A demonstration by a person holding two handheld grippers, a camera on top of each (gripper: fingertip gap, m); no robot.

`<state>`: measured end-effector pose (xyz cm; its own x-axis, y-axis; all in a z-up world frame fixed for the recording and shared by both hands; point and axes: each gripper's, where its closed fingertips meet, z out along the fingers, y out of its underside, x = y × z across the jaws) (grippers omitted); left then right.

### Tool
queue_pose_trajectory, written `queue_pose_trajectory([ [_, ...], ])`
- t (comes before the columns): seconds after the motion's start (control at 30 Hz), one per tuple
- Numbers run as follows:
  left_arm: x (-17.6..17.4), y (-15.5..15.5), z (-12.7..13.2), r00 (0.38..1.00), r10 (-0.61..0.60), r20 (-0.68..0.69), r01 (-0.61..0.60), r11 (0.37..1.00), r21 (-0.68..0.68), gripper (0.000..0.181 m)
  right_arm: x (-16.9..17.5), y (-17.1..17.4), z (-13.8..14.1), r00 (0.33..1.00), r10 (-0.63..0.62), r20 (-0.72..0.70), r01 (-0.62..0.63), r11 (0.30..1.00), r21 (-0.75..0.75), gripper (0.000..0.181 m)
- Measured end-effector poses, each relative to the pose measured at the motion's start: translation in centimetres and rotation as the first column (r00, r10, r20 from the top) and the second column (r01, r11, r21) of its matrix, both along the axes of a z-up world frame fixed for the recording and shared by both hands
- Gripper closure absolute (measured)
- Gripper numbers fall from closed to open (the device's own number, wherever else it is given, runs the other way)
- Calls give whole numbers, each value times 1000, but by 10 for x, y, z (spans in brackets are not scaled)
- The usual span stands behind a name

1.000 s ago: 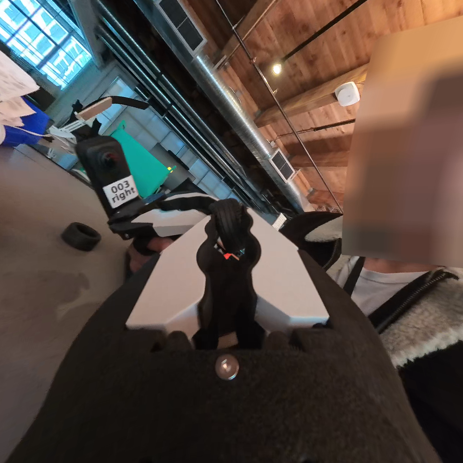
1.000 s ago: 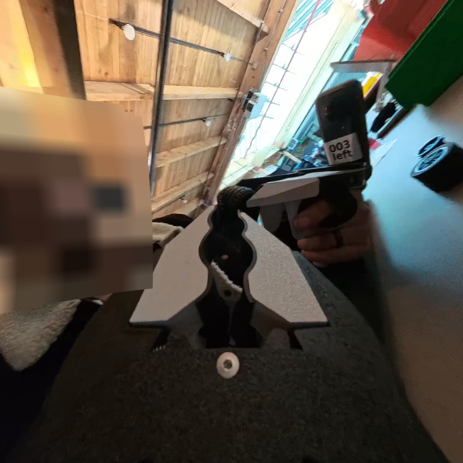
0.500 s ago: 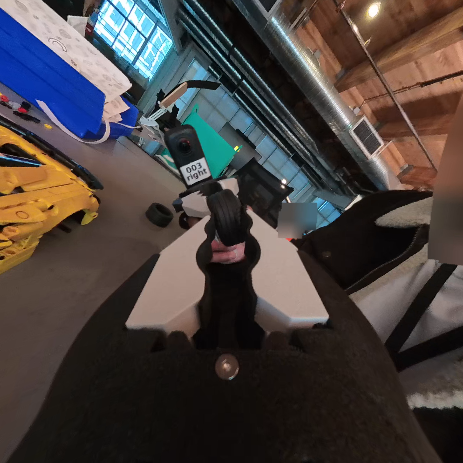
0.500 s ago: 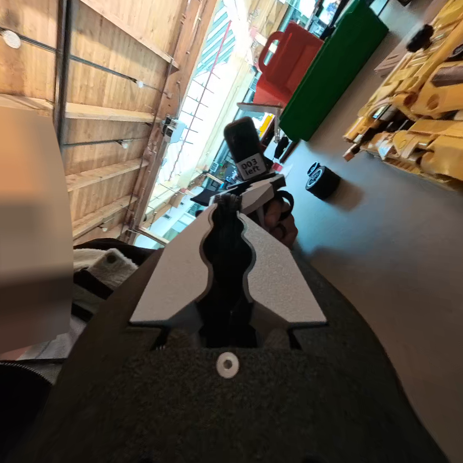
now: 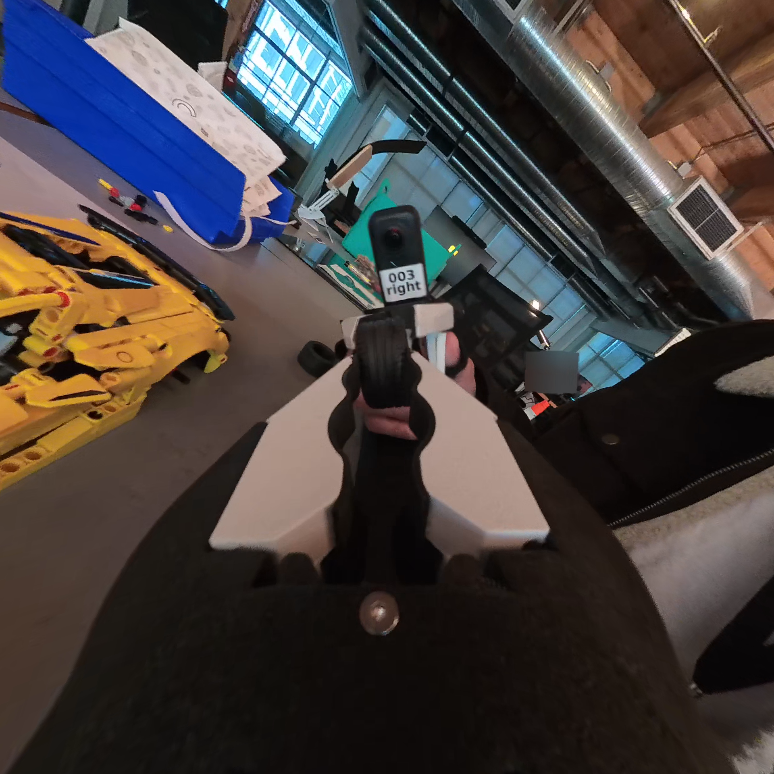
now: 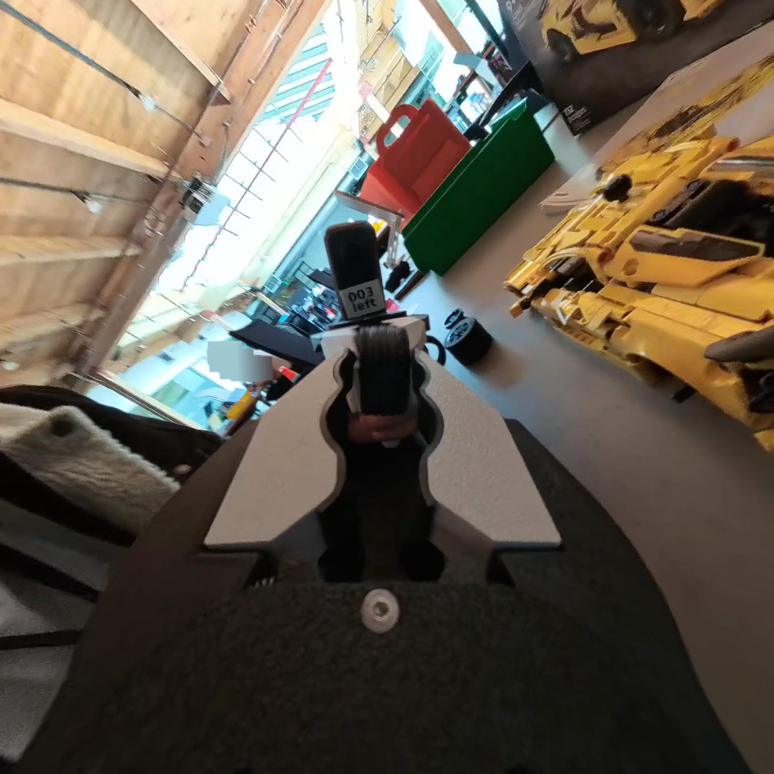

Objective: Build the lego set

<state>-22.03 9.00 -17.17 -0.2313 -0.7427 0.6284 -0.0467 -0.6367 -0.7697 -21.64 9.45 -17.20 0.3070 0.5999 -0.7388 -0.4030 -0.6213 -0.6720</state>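
A black rubber tyre (image 5: 383,364) is pinched between the fingertips of my left gripper (image 5: 383,360), which is shut on it. My right gripper (image 5: 398,324) faces it head-on, and its white fingers flank the far side of the same tyre. In the right wrist view the tyre (image 6: 383,368) sits between the tips of my right gripper (image 6: 383,360), also shut on it, with the left gripper (image 6: 372,335) opposite. The tyre is held in the air above the grey table. The yellow lego car (image 5: 83,343) lies on the table and also shows in the right wrist view (image 6: 653,293).
A loose tyre (image 5: 316,356) and two wheels (image 6: 467,339) lie on the table (image 5: 125,481) near the car. Small loose parts (image 5: 130,205) lie by a blue bin (image 5: 125,125). A green bin (image 6: 477,209), a red bin (image 6: 414,155) and the set's box (image 6: 607,42) stand behind. A person's jacket (image 5: 628,419) is close by. My left and right fingertips are right by each other.
Both grippers have swung together, away from the person and the ceiling and toward the table, with the tyre still held between them. The yellow car has come into view.
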Motion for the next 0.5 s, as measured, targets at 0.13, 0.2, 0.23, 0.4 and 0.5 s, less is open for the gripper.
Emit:
queue_pose_trajectory([
  [0.13, -2, 2, 3, 1000, 13, 25, -13, 1000, -12, 160, -6, -3, -1, 1000, 22, 18, -22, 1000, -1, 159],
  [0.2, -3, -2, 5, 999, -2, 36, 2, 1000, 5, 160, -8, -7, 1, 999, 48, 21, -48, 999, 14, 160],
  [0.23, -4, -5, 8, 998, -27, 57, 28, 1000, -12, 160, -9, -11, 5, 996, 83, -27, -83, 997, 1, 161],
  [0.4, -13, -17, 29, 960, -167, 224, 205, 965, -161, 160, -15, -27, 23, 933, 250, -261, -266, 964, -28, 161],
  [0.5, -19, -25, 38, 926, -231, 297, 298, 933, -203, 161, -18, -34, 31, 892, 310, -330, -332, 943, -10, 161],
])
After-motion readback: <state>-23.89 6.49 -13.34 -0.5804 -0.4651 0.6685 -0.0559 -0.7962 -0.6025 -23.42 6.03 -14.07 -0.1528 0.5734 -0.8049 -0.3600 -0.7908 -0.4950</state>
